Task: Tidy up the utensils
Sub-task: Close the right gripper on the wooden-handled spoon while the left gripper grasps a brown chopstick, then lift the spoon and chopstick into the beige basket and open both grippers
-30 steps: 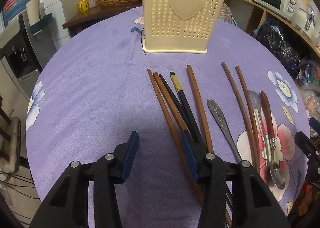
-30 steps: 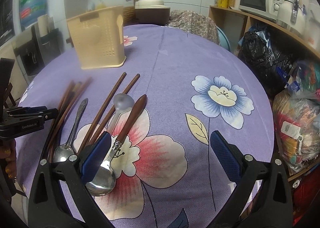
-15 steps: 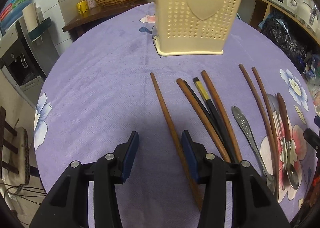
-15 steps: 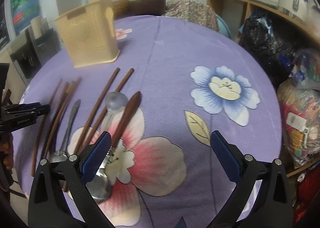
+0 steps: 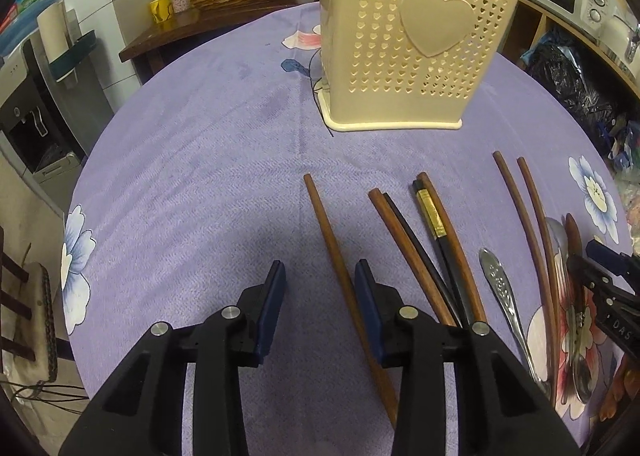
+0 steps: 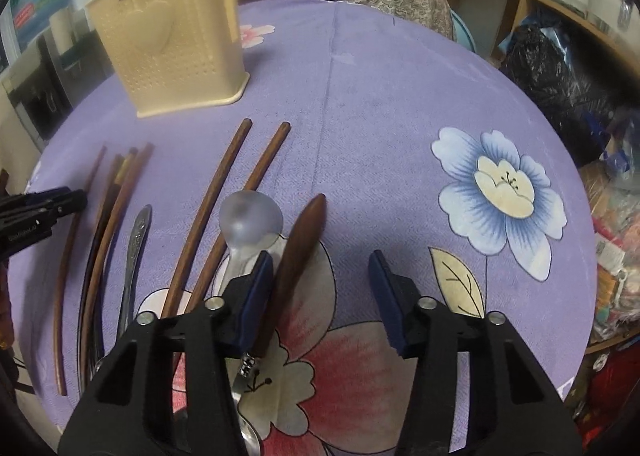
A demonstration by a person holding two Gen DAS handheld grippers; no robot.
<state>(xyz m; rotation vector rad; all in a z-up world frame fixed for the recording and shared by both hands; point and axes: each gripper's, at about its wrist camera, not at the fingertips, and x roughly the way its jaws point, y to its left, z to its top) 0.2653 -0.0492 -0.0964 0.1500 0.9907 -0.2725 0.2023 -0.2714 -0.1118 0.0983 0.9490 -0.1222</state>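
Fingers of the left gripper (image 5: 318,306) stood apart over a purple floral tablecloth (image 5: 192,183), a lone brown chopstick (image 5: 340,268) lying between them close to the right pad, more chopsticks (image 5: 424,252) just outside it. Fingers of the right gripper (image 6: 322,296) also gaped, a wooden-handled spoon (image 6: 298,252) lying beside the left pad, a translucent spoon (image 6: 250,221) just outside that pad. Beyond both sets of fingertips, a cream perforated utensil holder (image 5: 404,39) stood upright on the cloth.
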